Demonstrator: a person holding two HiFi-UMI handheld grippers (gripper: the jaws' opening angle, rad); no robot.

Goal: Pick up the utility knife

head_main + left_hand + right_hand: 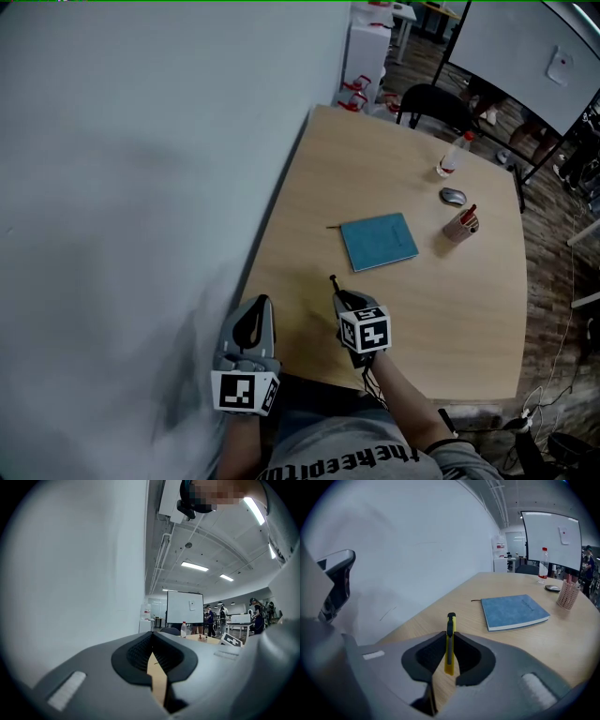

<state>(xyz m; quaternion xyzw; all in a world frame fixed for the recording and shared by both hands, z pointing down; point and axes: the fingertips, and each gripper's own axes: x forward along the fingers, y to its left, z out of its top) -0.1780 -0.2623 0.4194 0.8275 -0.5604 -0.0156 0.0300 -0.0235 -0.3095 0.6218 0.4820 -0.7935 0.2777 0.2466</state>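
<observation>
The utility knife, yellow with a black slider, stands nearly upright between the pads of my right gripper, which is shut on it. Its black tip sticks out past the jaws, above the wooden table. In the head view the right gripper hovers over the table's near left part, and the knife shows only as a thin dark tip. My left gripper hangs to its left, close to the wall and level. Its pads meet with nothing between them.
A blue notebook lies mid-table. Beyond it stand a pen cup, a mouse and a clear bottle. A pale wall runs along the table's left edge. A black chair and a whiteboard stand at the far end.
</observation>
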